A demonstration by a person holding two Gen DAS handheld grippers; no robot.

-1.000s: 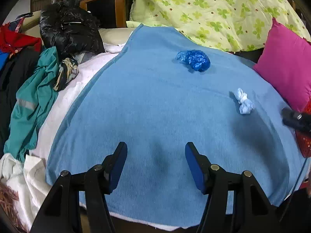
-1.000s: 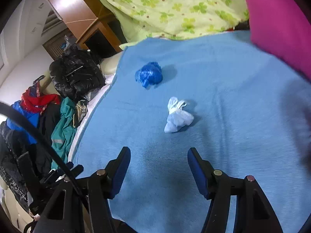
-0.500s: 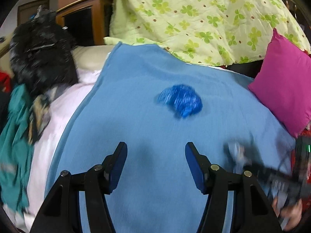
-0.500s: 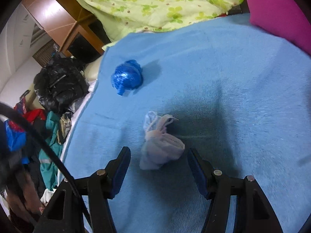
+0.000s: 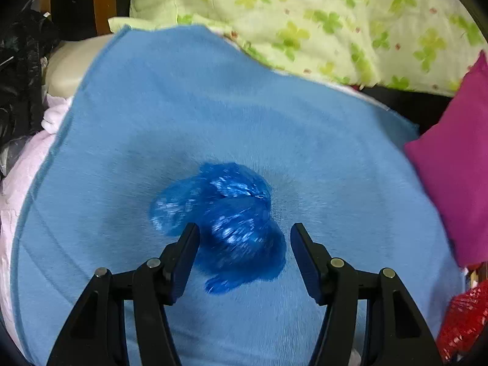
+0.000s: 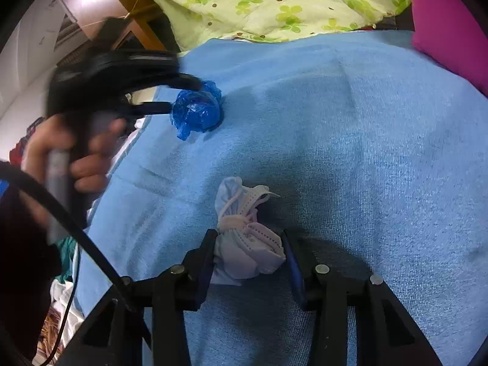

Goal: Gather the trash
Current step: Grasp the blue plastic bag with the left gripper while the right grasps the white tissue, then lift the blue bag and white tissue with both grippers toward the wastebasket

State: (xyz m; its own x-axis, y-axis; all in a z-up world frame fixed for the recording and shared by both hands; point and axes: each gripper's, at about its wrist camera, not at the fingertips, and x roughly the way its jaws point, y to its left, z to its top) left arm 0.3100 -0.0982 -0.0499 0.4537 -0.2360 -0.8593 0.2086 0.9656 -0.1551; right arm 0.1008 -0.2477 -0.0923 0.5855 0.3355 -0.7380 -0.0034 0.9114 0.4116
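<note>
R hand-held gripper (image 6: 248,250) now clamps mask (image 6: 244,244) — L (image 5: 241,244) reached bag (image 5: 225,219).

Your left gripper (image 5: 242,239) sits low at 6 o'clock on the blanket (image 5: 213,106), and the crumpled bag (image 5: 225,222) lies between its two fingers, reaching out toward 12 o'clock. From your right gripper (image 6: 248,251), the balled-up mask (image 6: 247,238) lies between the fingers at 6 o'clock, with the bag far off at 11 o'clock and your left hand (image 6: 61,149) at 9 o'clock. The quilt (image 5: 305,15) lies behind the blanket at 12 o'clock, and the pillow (image 5: 451,177) rests at 3 o'clock.
</note>
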